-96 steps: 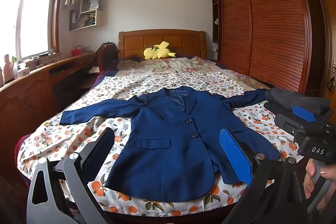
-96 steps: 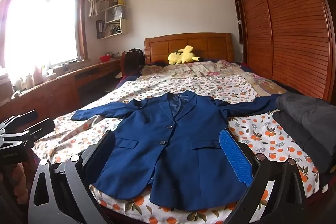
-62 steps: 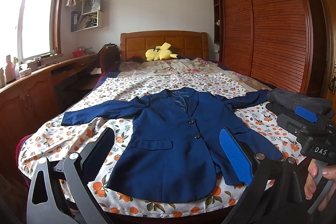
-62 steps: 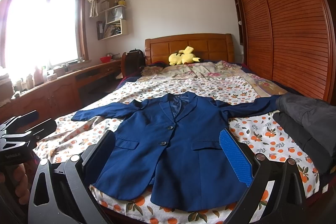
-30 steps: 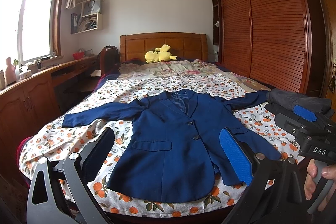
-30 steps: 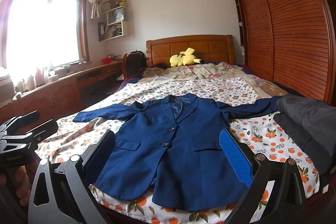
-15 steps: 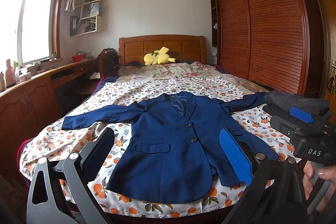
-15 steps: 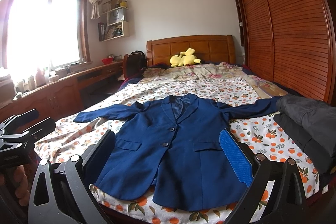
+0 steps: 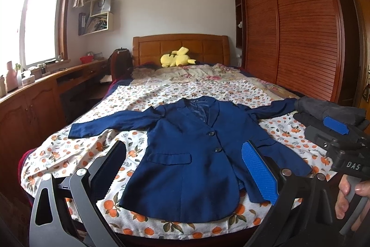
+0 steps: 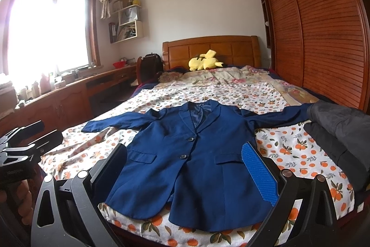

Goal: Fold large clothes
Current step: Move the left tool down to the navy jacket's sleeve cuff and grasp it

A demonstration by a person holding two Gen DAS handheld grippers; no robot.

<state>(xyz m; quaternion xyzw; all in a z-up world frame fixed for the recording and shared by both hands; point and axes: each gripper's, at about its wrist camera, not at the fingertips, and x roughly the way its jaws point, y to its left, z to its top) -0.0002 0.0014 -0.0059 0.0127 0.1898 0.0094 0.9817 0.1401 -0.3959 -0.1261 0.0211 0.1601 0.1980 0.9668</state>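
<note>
A navy blue blazer (image 9: 189, 154) (image 10: 196, 154) lies flat and face up on the bed, buttoned, both sleeves spread out to the sides, its hem at the foot end near me. My left gripper (image 9: 185, 168) hovers open above the hem, short of the cloth, nothing between its fingers. My right gripper (image 10: 185, 168) is open too and holds nothing, at the same distance from the hem. In the left wrist view the right gripper's body (image 9: 342, 149) shows at the right edge, with a hand (image 9: 349, 191) on its handle. The blazer's right sleeve end runs under a dark pile.
The bed (image 9: 76, 154) has an orange-fruit sheet (image 10: 300, 154). Folded dark grey clothes (image 10: 340, 129) sit at its right edge. A yellow plush toy (image 10: 204, 61) lies by the headboard. A wooden wardrobe (image 10: 323, 38) runs along the right, a desk and cabinets (image 9: 34, 103) along the left.
Both views have drifted slightly, the left wrist camera tipping a little so the blazer sits a touch lower. The blazer has not moved and both grippers stay open.
</note>
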